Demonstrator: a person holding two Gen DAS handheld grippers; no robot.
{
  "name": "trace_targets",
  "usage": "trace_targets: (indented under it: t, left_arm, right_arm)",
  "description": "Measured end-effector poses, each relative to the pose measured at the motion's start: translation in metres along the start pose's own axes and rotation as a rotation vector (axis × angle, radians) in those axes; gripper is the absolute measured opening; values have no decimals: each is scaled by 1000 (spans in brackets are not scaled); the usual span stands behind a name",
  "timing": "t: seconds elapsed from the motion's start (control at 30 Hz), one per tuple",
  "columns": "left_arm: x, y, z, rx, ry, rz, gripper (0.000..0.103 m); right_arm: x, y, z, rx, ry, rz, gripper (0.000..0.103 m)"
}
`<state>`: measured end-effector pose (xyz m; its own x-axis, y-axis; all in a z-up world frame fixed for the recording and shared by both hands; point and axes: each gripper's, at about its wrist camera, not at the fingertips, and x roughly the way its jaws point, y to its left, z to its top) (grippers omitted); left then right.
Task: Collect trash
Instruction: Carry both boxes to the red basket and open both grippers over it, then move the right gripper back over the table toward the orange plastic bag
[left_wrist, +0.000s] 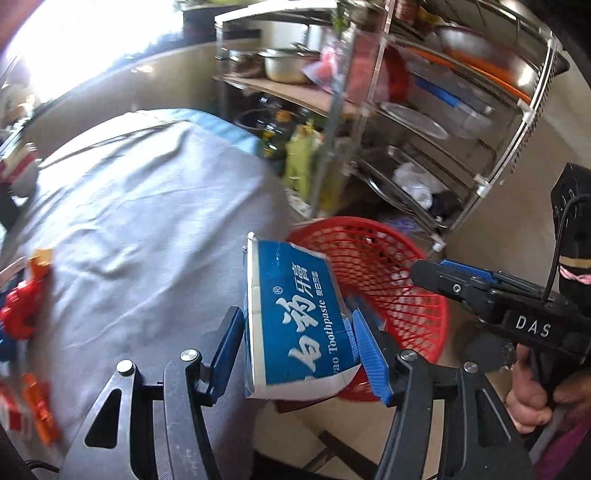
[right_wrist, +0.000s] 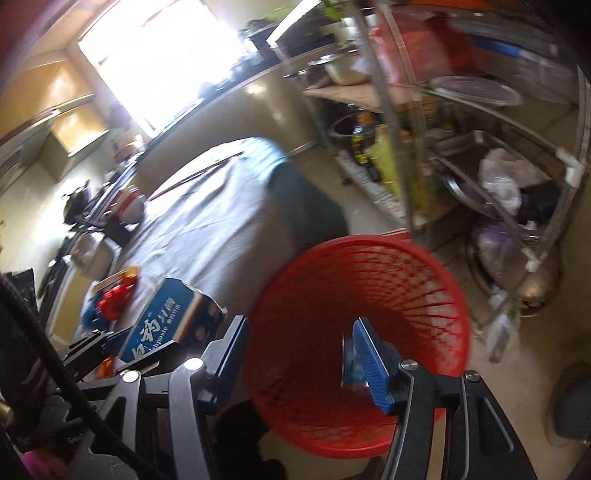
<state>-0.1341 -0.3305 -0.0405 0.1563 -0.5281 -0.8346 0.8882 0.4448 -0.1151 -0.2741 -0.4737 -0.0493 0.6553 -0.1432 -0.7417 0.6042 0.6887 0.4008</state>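
A blue toothpaste box (left_wrist: 295, 325) stands tilted between the fingers of my left gripper (left_wrist: 295, 315), which is shut on it at the rim of a red mesh basket (left_wrist: 406, 295). From the right wrist, the same box (right_wrist: 166, 321) shows at the left in the left gripper (right_wrist: 96, 339). My right gripper (right_wrist: 297, 325) hangs open over the mouth of the red basket (right_wrist: 369, 243). A small blurred bluish piece (right_wrist: 351, 362) lies against the inside of its right finger, well apart from the left pad. The right gripper (left_wrist: 436, 273) reaches in over the basket.
A table under a grey cloth (left_wrist: 147, 203) stands left of the basket, with red and orange wrappers (left_wrist: 22, 310) near its front edge. A metal rack (left_wrist: 443, 129) with pots, trays and bags rises behind the basket. A hand (left_wrist: 532, 398) grips the right tool.
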Motion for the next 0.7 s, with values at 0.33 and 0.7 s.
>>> trace_targets:
  t: [0.33, 0.7]
  left_arm:
    - [8, -2, 8, -20, 10, -101, 69]
    - [-27, 26, -10, -69, -43, -49, 69]
  right_arm:
    - [-2, -31, 7, 130, -3, 15, 63]
    - [-1, -10, 2, 104, -15, 45, 63]
